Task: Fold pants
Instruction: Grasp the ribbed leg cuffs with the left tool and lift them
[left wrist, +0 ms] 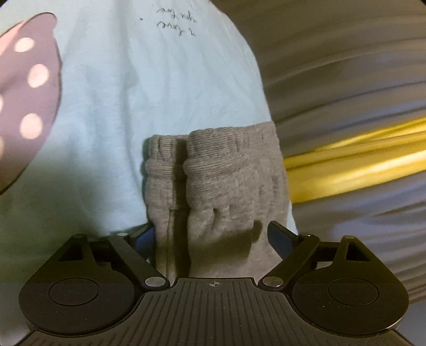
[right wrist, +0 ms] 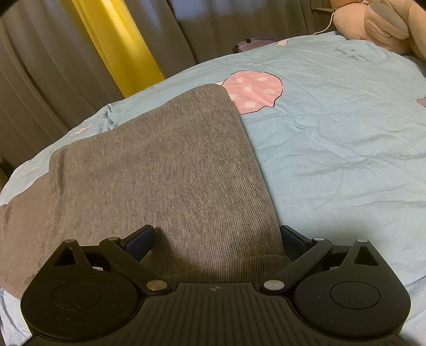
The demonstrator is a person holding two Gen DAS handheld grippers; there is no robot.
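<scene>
Grey pants (right wrist: 165,170) lay flat on the blue bedsheet (right wrist: 332,133), seemingly part-folded with folds left; left gripper (left wrist: 210,234) and right gripper (right wrist: 217,239) both hung open astride fabric, gripping nothing.

Light blue bedsheet (right wrist: 332,127) with pink dotted patch (right wrist: 253,91); yellow curtain (right wrist: 117,45) upper left; pink plush toy (right wrist: 378,24) upper right.

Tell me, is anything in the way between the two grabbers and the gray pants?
Nothing visible is. The gray pants lie on the blue bedsheet, and gray cloth already sits between the open fingers of the right gripper. The pants' ribbed waistband sits between the open fingers of the left gripper too.
</scene>
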